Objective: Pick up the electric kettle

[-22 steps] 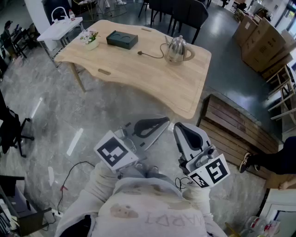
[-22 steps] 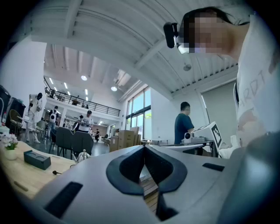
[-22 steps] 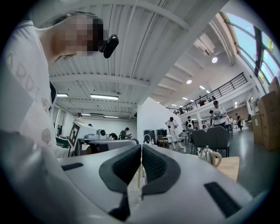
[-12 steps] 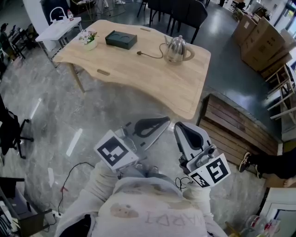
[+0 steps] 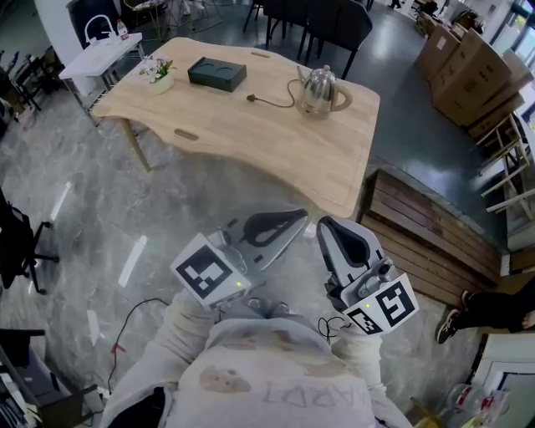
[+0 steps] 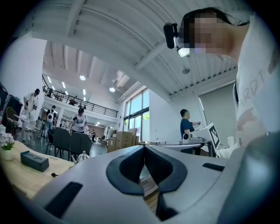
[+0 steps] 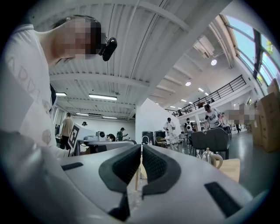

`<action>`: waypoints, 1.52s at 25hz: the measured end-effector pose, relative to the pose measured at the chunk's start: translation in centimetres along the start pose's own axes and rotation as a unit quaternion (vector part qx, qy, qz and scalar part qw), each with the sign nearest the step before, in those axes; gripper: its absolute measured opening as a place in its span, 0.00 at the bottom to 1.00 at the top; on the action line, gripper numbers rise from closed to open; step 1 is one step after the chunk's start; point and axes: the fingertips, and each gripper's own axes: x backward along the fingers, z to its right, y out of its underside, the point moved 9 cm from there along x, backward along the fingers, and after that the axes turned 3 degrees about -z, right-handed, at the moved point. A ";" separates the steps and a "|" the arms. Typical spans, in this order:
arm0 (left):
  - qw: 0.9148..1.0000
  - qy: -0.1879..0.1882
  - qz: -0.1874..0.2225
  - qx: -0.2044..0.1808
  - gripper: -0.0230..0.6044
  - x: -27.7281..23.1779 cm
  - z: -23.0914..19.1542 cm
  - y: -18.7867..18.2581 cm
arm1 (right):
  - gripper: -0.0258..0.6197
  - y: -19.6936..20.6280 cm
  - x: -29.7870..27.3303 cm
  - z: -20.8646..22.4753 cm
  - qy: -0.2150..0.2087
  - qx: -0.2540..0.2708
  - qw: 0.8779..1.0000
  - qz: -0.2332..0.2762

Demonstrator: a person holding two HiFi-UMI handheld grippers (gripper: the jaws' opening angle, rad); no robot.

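Note:
The steel electric kettle (image 5: 319, 90) stands upright on the far right part of the wooden table (image 5: 251, 138), with a black cord (image 5: 269, 100) running left from it. Both grippers are held close to my chest, far short of the table. My left gripper (image 5: 299, 217) is shut with nothing in it. My right gripper (image 5: 324, 226) beside it is also shut and empty. The kettle (image 6: 81, 156) shows small and distant in the left gripper view, left of the jaws. In the right gripper view the kettle (image 7: 210, 156) is to the right of the jaws.
On the table are a black box (image 5: 216, 73) and a small flower pot (image 5: 157, 71). Dark chairs (image 5: 334, 21) stand behind it, a white side table (image 5: 104, 54) at far left. A slatted wooden bench (image 5: 426, 242) lies right, cardboard boxes (image 5: 468, 75) beyond. A cable (image 5: 134, 313) crosses the floor.
Both grippers have kept their place and stay shut. The table has drifted slightly up in the view. A person's foot at the right edge has moved away, down and right.

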 end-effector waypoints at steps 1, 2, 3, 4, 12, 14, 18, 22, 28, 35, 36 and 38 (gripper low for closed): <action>1.000 0.001 0.000 0.000 0.06 0.3 -0.3 0.0 | 0.07 0.1 -0.3 0.0 0.004 0.007 1.000 0.002; 1.000 0.003 0.001 0.001 0.06 0.7 -0.7 0.1 | 0.07 0.1 -0.8 -0.1 0.012 0.016 1.000 0.005; 1.000 0.006 0.001 0.002 0.05 1.1 -1.2 0.2 | 0.07 0.3 -1.2 -0.2 0.022 0.026 0.999 0.009; 1.000 0.008 0.003 0.003 0.05 1.5 -1.5 0.2 | 0.07 0.4 -1.5 -0.4 0.029 0.033 0.999 0.012; 1.000 0.014 0.003 0.016 0.06 3.0 -2.7 1.1 | 0.08 1.2 -3.3 0.2 0.058 0.027 0.998 0.010; 1.000 0.012 0.005 0.015 0.05 3.1 -3.3 1.2 | 0.08 1.4 -4.0 0.8 0.059 0.027 0.998 0.006; 1.000 0.006 -0.009 0.029 0.05 2.5 -4.5 1.8 | 0.08 2.2 -5.3 2.5 0.059 0.022 0.998 0.003; 1.000 0.001 -0.008 0.025 0.06 1.1 -6.0 2.3 | 0.08 3.0 -6.8 4.9 0.055 0.017 0.998 -0.002; 0.999 0.000 -0.016 0.031 0.05 -1.8 -9.1 2.2 | 0.17 3.9 -9.8 9.5 0.048 0.012 0.999 -0.015; 0.999 0.008 -0.023 0.040 0.06 -6.7 -12.5 2.7 | 0.22 5.1 -12.3 16.3 0.051 0.004 0.998 -0.037; 0.999 0.009 -0.023 0.041 0.06 -7.4 -13.0 2.7 | 0.22 5.2 -12.6 17.2 0.052 0.003 0.998 -0.040; 0.999 0.012 -0.022 0.046 0.06 -8.8 -13.8 2.7 | 0.22 5.4 -13.2 19.1 0.052 0.000 0.998 -0.046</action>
